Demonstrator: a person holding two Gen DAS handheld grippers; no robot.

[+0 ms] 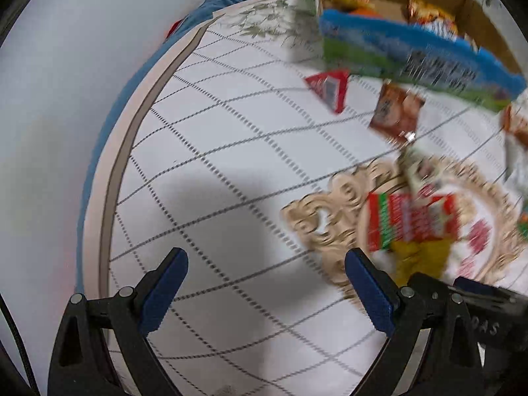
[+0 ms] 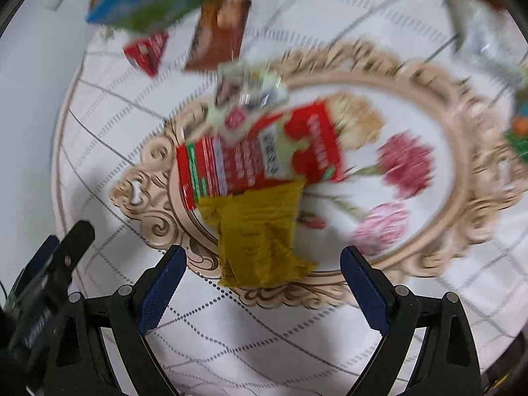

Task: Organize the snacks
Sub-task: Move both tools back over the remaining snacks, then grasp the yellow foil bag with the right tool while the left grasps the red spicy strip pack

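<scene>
Both views motion-blurred. Round desk (image 2: pixel 231 356) under a white cloth with dotted grey grid lines and a beige scrolled oval medallion printed with pink flowers.

Left claw (image 1: pixel 265 279): blue-padded fingers spread wide, nothing between them, hanging over bare cloth near the desk's edge. Right claw (image 2: pixel 262 275): also spread wide and empty, with the mustard-yellow crinkled snack packet (image 2: pixel 260 234) lying on the desk between and just ahead of its fingertips.

Just beyond the yellow packet and touching it lies a flat red snack pouch with white and green print (image 2: pixel 257 161); a small pale wrapper (image 2: pixel 247 99) overlaps the pouch's far end. Farther off, apart on the cloth: a brown rectangular snack pack (image 2: pixel 217 36) and a small red packet (image 2: pixel 147 51).

At the far side, a blue-and-green cardboard box (image 1: pixel 396 52) with assorted snack bags inside, seen blurred in the left view.
</scene>
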